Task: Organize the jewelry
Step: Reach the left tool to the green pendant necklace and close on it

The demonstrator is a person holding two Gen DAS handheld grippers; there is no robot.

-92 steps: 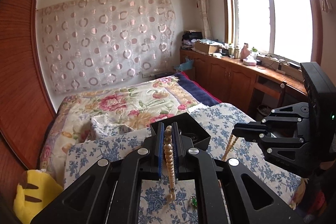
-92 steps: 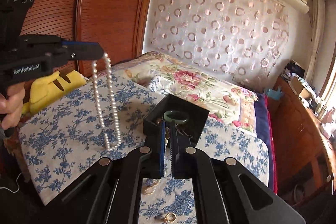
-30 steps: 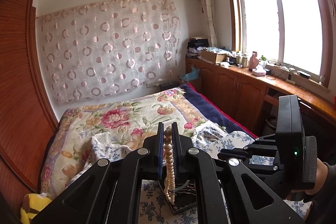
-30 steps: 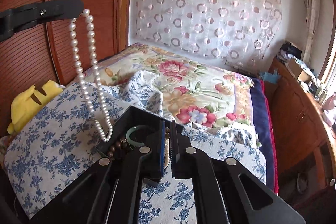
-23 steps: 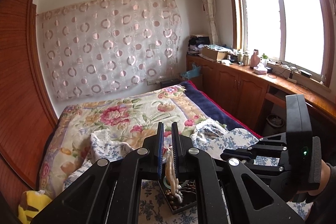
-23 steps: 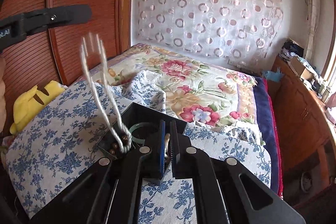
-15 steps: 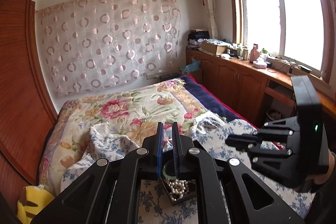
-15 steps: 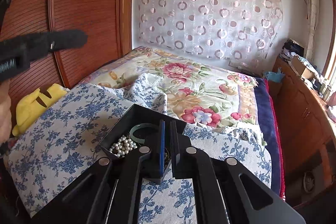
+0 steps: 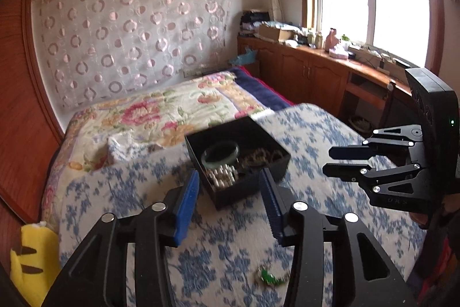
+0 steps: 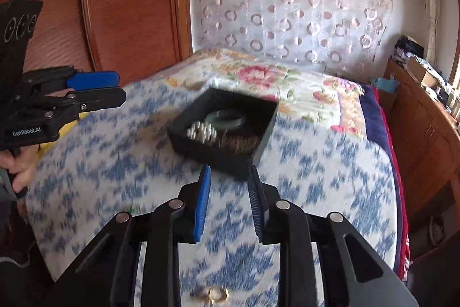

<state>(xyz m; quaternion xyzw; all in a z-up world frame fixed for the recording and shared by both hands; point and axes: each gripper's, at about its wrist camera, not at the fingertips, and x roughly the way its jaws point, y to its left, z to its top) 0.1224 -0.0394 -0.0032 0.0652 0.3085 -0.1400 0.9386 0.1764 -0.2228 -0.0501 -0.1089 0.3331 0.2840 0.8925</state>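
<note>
A black open box (image 9: 250, 189) (image 10: 215, 154) sits on the blue floral cloth. Inside it lie the white pearl necklace (image 9: 222, 177) (image 10: 201, 132), a green bangle (image 9: 220, 153) (image 10: 227, 117) and brown beads (image 9: 260, 156). My left gripper (image 9: 230, 193) is open and empty, just short of the box; it also shows in the right wrist view (image 10: 115, 87). My right gripper (image 10: 228, 186) is open and empty near the box's front edge; it also shows in the left wrist view (image 9: 330, 161). A green-stone piece (image 9: 268, 276) and gold rings (image 10: 212, 294) lie loose on the cloth in front.
The cloth covers a raised surface (image 9: 316, 134) at the foot of a flowered bed (image 9: 149, 117). A yellow plush toy (image 9: 28, 258) lies at the left. A wooden wardrobe (image 10: 129, 5) stands at the left, wooden cabinets (image 9: 302, 74) under the window at the right.
The left gripper let go of the pearl necklace and it dropped into the box. Both grippers have opened and pulled back from the box.
</note>
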